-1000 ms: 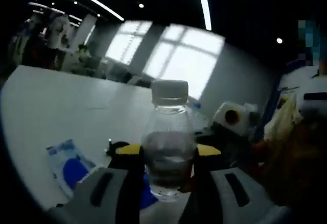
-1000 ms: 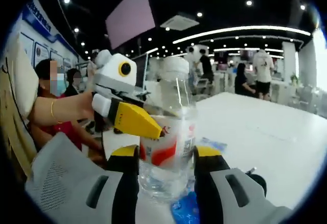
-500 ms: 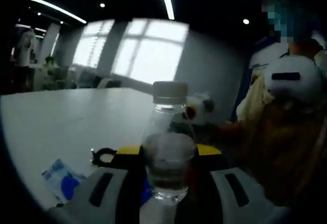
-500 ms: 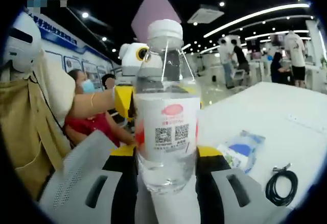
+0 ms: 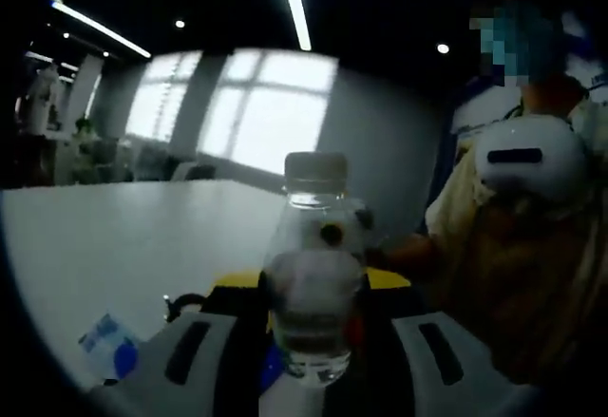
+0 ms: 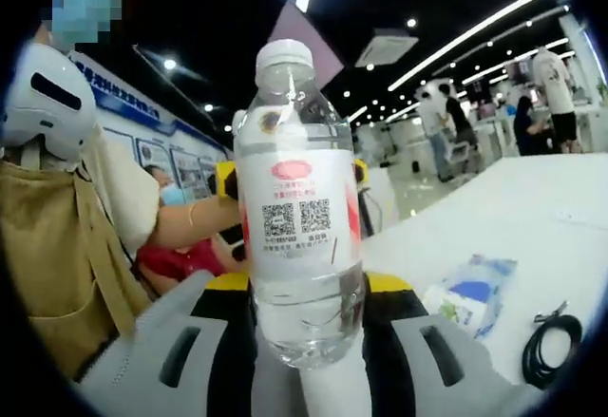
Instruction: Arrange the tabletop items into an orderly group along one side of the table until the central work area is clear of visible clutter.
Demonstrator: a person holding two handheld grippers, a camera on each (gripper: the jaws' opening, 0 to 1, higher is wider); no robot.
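My left gripper (image 5: 315, 286) is shut on a clear water bottle (image 5: 313, 317) with a white cap, held upright above the white table (image 5: 114, 236). My right gripper (image 6: 309, 289) is shut on a labelled water bottle (image 6: 296, 246) with a red logo and two QR codes, also upright. The two grippers face each other. The left gripper's yellow jaw tips (image 6: 224, 181) peek out on both sides of the labelled bottle. In the left gripper view, the right gripper (image 5: 331, 235) shows blurred through the clear bottle.
A blue-and-white packet (image 6: 470, 293) (image 5: 106, 341) and a black coiled cable (image 6: 551, 346) (image 5: 182, 303) lie on the table (image 6: 503, 208). A person in a tan apron (image 6: 57, 246) (image 5: 532, 284) stands close by. Another person in red (image 6: 176, 251) sits behind.
Both views have swung toward the person in the apron. The left gripper, once beside the labelled bottle, now sits behind it. Each gripper has kept its bottle.
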